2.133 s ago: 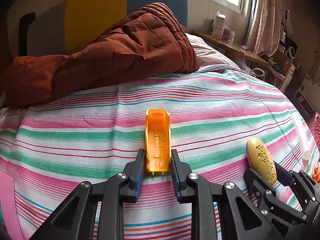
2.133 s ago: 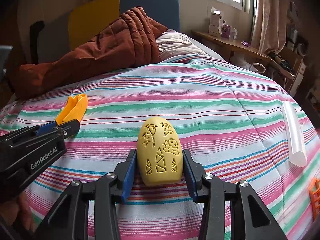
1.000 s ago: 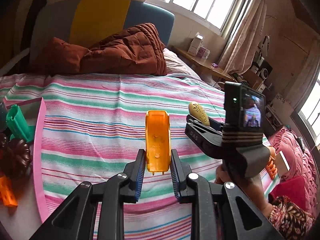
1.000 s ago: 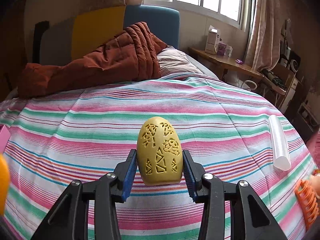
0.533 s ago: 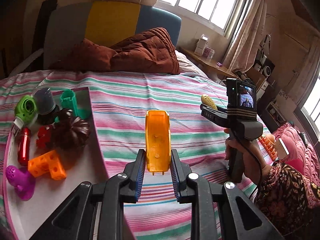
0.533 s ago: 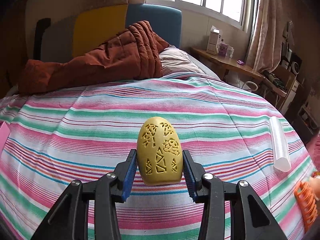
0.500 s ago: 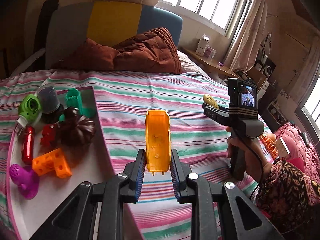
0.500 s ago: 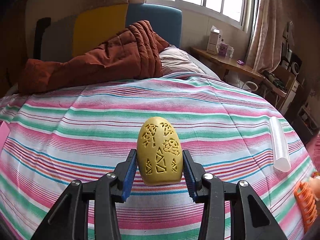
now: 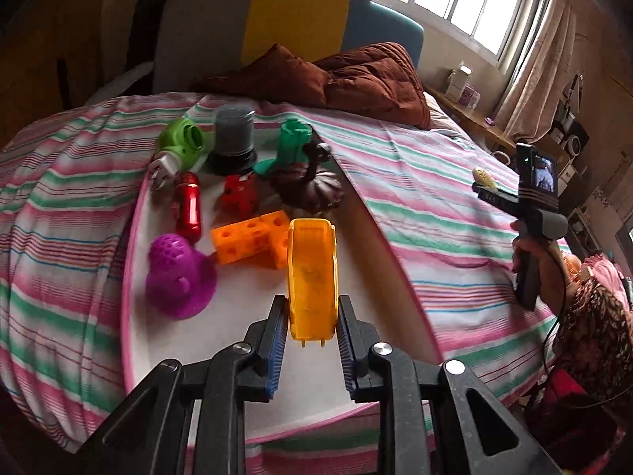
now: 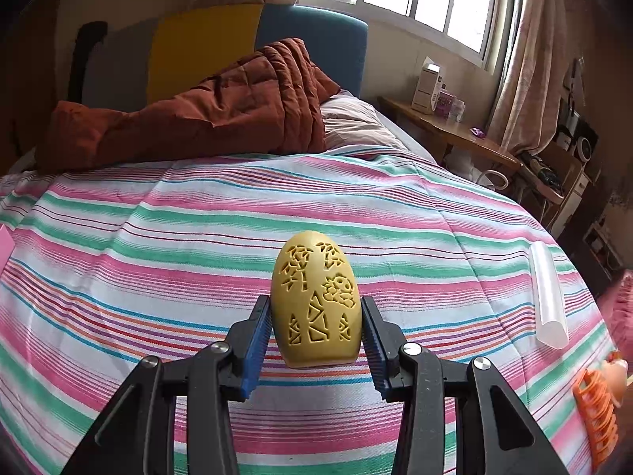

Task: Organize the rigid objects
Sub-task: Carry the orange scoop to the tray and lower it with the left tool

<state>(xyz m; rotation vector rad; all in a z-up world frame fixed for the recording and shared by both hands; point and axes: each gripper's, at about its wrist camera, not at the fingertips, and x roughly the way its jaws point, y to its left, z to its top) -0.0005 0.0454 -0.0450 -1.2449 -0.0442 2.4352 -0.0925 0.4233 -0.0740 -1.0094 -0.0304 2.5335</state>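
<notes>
My left gripper (image 9: 310,330) is shut on an orange plastic trough-shaped piece (image 9: 312,277) and holds it above the white, pink-rimmed tray (image 9: 253,360) on the striped bed. My right gripper (image 10: 315,330) is shut on a yellow carved egg (image 10: 315,304) and holds it above the striped bedspread. In the left wrist view the right gripper (image 9: 488,188) shows far right, held in a hand, with the egg (image 9: 483,176) in it.
The tray holds an orange holed block (image 9: 253,243), a purple piece (image 9: 178,277), a red cylinder (image 9: 189,204), a dark pumpkin shape (image 9: 308,188), green pieces and a grey jar (image 9: 233,138). A clear tube (image 10: 548,297) and orange clip (image 10: 597,415) lie right. A brown quilt (image 10: 221,118) lies behind.
My left gripper has swung left with the orange piece, from over the bedspread to over the tray. The right gripper holds the egg almost still.
</notes>
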